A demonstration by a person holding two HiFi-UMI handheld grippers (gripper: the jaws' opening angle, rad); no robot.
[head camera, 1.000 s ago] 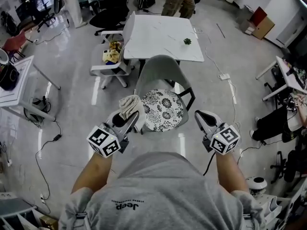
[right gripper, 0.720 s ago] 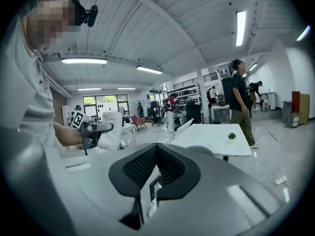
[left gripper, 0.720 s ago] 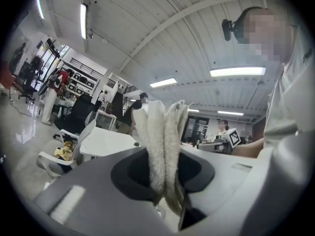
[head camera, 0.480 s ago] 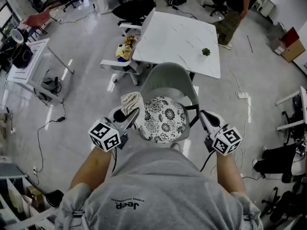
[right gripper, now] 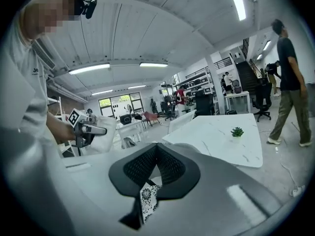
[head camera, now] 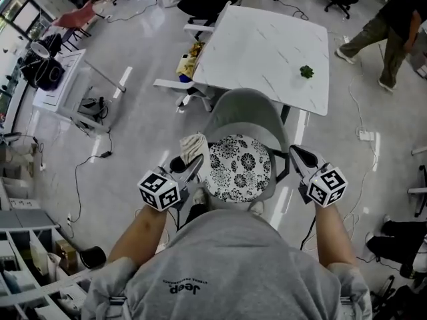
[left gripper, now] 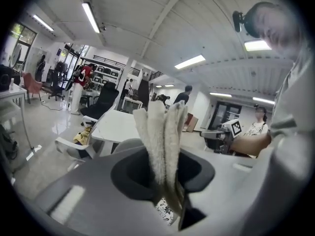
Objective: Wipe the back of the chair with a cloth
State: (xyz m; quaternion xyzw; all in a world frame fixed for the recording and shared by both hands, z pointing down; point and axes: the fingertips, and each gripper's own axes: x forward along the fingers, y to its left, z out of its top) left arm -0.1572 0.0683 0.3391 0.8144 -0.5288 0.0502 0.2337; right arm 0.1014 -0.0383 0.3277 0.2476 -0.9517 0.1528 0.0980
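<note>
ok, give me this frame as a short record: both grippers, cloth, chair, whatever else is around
left gripper: shut on the cloth, which sticks up out of the jaws
right gripper: jaws together, nothing held, at the chair's right side
chair: grey, directly in front of the person, its back on the far side
cushion: black and white floral pattern, on the seat
wiping: not started, cloth is at the seat's left edge, off the back
table: white, behind the chair, small plant on it
person: walking, beyond the table

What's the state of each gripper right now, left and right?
Left gripper: closed on the cloth.
Right gripper: closed, empty.
</note>
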